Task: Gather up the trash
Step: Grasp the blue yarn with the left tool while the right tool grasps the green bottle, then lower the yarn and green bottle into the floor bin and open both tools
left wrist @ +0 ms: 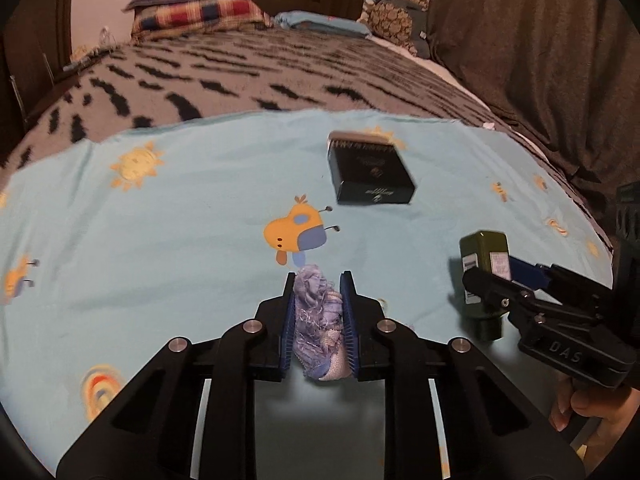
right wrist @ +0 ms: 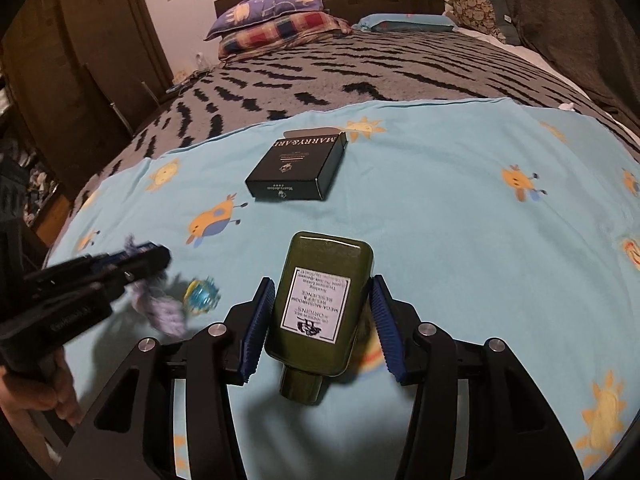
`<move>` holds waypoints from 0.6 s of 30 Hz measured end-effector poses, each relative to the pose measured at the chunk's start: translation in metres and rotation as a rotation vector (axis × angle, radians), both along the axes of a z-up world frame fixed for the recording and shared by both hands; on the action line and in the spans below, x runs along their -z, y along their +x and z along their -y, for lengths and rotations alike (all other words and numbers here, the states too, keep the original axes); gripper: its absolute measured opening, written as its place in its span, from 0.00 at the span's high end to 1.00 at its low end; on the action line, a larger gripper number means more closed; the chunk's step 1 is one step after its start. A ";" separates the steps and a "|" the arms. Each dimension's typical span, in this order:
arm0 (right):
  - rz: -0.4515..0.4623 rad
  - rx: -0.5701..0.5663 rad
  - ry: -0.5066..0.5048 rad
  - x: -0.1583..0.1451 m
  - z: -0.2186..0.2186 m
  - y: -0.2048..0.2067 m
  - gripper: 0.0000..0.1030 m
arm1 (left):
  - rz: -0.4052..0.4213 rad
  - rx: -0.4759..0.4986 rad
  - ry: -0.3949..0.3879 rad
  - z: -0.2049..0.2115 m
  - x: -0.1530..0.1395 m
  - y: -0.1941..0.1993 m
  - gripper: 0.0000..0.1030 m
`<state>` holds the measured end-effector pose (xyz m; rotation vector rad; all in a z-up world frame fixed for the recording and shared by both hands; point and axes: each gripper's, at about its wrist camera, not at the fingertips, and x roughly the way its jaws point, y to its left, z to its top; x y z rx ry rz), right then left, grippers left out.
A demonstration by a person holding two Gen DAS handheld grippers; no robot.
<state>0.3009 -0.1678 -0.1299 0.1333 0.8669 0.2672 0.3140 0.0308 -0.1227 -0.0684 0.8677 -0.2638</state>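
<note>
Left wrist view is showing me my left tool (left wrist: 319, 316) pinching a wad of purple-blue frayed fabric (left wrist: 318, 328) between its blue pads, the wad sticking up and out past the fingertips. I am holding it over the light blue cartoon-print sheet (left wrist: 160, 240) spread on the near part of the bed. Farther on, a black box (left wrist: 370, 174) is lying flat on that sheet, and beyond it the grey and black patterned blanket (left wrist: 260, 72) is running up to stacked pillows (left wrist: 192, 4) at the headboard. On the right of this view my right tool (left wrist: 490, 276) is closing on a dark green bottle (left wrist: 484, 268), which looks lifted off the sheet.

Right wrist view is giving me the bottle (right wrist: 320, 300) up close: it is lying between the right tool's (right wrist: 320, 320) pads with its cap toward me and its white label facing up; the left pad is touching it, while I cannot tell whether the right pad is quite making contact. On the near left my left tool (right wrist: 136, 260) is blurring, with the fabric (right wrist: 160, 308) hanging from it. Just beside the fabric, a small blue and yellow wrapper-like piece (right wrist: 202, 294) is resting on the sheet (right wrist: 460, 200). The black box (right wrist: 298, 172) is lying farther away, well apart from the bottle.
</note>
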 end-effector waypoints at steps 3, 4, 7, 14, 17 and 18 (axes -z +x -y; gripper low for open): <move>0.015 0.004 0.005 -0.009 0.005 -0.020 0.53 | 0.031 0.000 0.018 0.002 -0.017 -0.022 0.81; 0.022 0.006 0.005 -0.014 0.008 -0.030 0.54 | 0.042 -0.001 0.025 0.003 -0.024 -0.033 0.81; 0.045 0.007 -0.005 -0.026 0.014 -0.059 0.54 | 0.067 0.004 0.032 0.005 -0.040 -0.066 0.81; 0.083 0.009 -0.005 -0.044 0.030 -0.134 0.54 | 0.085 0.036 0.015 0.014 -0.049 -0.152 0.81; 0.091 0.002 -0.003 -0.046 0.037 -0.167 0.54 | 0.091 0.051 0.012 0.020 -0.046 -0.185 0.81; 0.094 -0.003 -0.002 -0.046 0.038 -0.179 0.54 | 0.094 0.057 0.017 0.022 -0.044 -0.196 0.81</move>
